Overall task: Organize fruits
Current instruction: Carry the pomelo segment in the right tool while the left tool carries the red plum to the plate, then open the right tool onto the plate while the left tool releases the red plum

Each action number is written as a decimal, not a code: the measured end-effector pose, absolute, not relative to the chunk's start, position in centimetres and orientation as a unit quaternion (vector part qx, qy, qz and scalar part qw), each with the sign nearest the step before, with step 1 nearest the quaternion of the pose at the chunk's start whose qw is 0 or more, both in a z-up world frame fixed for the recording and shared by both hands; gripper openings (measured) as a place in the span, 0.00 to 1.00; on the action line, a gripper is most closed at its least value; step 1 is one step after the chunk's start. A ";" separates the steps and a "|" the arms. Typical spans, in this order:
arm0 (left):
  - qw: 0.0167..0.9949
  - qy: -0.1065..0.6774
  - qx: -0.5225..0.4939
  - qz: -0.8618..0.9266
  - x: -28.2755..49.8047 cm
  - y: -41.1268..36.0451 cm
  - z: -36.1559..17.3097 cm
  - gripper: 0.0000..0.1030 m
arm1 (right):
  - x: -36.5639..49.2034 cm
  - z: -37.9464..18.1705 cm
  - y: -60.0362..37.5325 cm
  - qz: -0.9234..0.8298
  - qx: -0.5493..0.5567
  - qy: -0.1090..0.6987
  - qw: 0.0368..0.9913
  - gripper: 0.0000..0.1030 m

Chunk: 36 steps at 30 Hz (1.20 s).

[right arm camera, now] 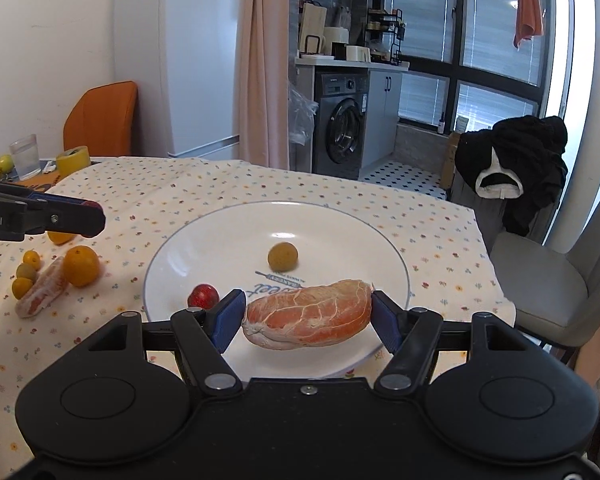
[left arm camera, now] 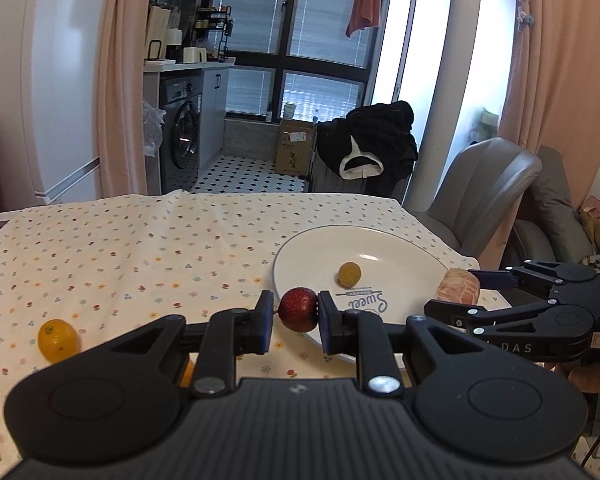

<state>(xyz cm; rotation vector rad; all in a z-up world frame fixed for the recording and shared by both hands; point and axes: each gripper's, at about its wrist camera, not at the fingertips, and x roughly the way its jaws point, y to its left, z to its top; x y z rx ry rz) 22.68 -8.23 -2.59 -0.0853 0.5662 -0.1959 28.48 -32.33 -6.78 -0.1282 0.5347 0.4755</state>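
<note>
Red fruit (left arm camera: 298, 309), small and round, clamped between the blue pads of the left gripper (left arm camera: 293, 312) at the near-left rim of the white plate (left arm camera: 400, 248). Peeled grapefruit segment (right arm camera: 309, 317), pinched end to end by the right gripper (right arm camera: 309, 318) over the plate's near edge. One yellow-green fruit (right arm camera: 283, 256) lies near the plate's centre, beside the printed lettering. On the floral tabletop (right arm camera: 148, 192) left of the plate: an orange (right arm camera: 81, 265), a second peeled segment (right arm camera: 40, 294) touching it, and several small yellow fruits (right arm camera: 25, 276). A grey chair (right arm camera: 556, 280) stands at the tabletop's right end.
</note>
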 end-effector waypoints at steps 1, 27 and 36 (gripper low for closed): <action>0.954 0.280 -0.041 -0.098 22.9 -8.5 -2.6 0.21 | 28.5 -6.9 -32.3 0.233 -0.063 0.262 0.934 0.63; 0.938 0.314 -0.018 -0.149 25.3 -14.1 -4.7 0.21 | 27.9 -7.5 -34.0 0.240 -0.050 0.262 0.933 0.68; 0.934 0.328 -0.026 -0.142 25.4 -14.0 -5.0 0.25 | 27.5 -7.8 -34.3 0.239 -0.046 0.265 0.933 0.69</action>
